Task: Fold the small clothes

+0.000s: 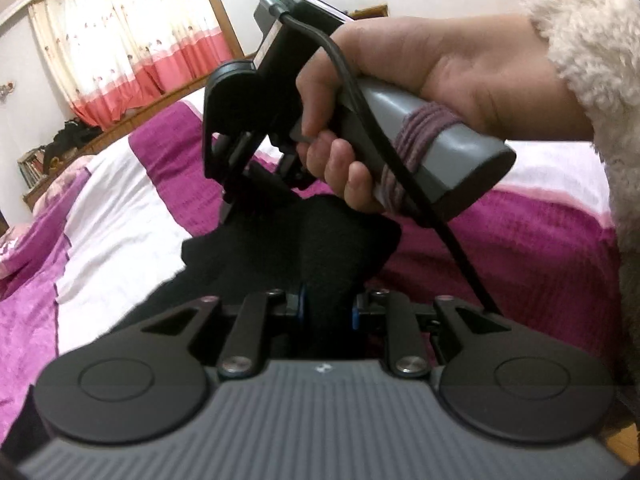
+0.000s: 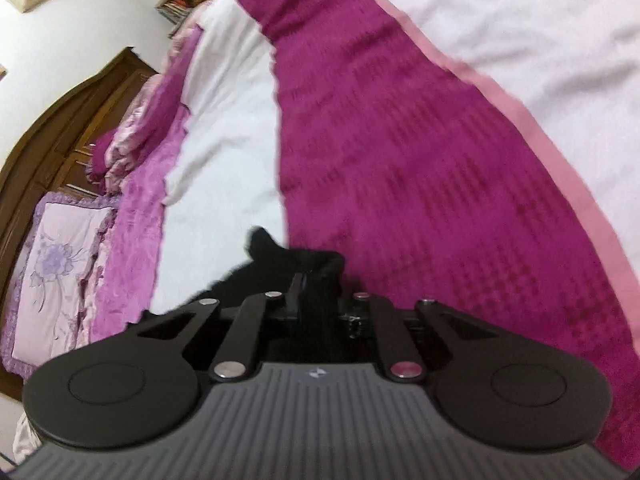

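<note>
A small black garment is held in the air above the bed, gripped by both tongs at once. In the left wrist view it fills the centre of the frame, bunched and hanging, with no tidy fold visible in it. The task is therefore judged to be at an early or middle stage: the cloth has been picked up, but a flat, finished fold is not shown, and the laying down and folding over are judged to be left. What kind of garment it is cannot be told; only dark knitted or fleecy cloth is seen.

The left tongs are pressed in on the black cloth, which passes between the blue-edged pads at the lower centre of that frame and runs upward from them. The right tongs are likewise nearly closed on a band of the cloth at the lower centre of the right wrist view, with a pointed corner of the fabric standing out just above and to the left of them.

In the left wrist view the right-hand device is seen at upper centre, held by the right hand, its tips sunk into the top of the same garment. Below lies the magenta and white bedcover.
</note>
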`<state>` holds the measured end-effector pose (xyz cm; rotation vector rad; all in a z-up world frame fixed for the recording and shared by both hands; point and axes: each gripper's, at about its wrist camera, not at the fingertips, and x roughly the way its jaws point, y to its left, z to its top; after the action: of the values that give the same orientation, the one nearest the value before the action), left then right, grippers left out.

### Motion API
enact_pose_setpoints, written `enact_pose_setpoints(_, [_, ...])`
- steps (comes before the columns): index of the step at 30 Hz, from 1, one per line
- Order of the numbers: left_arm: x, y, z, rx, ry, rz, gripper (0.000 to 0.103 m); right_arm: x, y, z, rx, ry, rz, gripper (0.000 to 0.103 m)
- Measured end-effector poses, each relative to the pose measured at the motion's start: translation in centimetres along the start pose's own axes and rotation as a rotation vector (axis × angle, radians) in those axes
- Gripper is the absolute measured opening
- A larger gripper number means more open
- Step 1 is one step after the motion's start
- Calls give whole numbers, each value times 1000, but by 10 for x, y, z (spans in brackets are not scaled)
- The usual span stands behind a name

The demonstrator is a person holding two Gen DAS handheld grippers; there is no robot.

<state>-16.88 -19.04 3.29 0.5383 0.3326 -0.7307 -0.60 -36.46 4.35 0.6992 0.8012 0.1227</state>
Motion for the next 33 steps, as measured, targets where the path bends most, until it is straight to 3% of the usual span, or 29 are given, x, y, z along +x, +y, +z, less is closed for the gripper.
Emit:
enact_pose_setpoints(10, [-42, 42, 3, -90, -86, 0, 22, -28, 42, -7, -67, -86, 54, 7])
enact_pose_setpoints(14, [-63, 66, 0, -150, -128, 5, 22, -46, 69, -15, -98, -156, 13, 7])
enact_pose_setpoints(20, [-77, 94, -29, -266, -236, 63, 21, -53, 105, -24, -141, -134, -23, 7])
enact_pose_setpoints(25, [-89, 105, -43, -258, -279, 61, 21, -47, 147, -23, -255, -100, -112, 6])
enact_pose_setpoints(30, [-107, 115, -58, -289, -283, 53, 21, -36, 193, -23, -339, -79, -147, 6])
enact_pose_setpoints(33, [-108, 133, -67, -396, -249, 42, 21, -22, 214, -32, -383, -52, -169, 6])
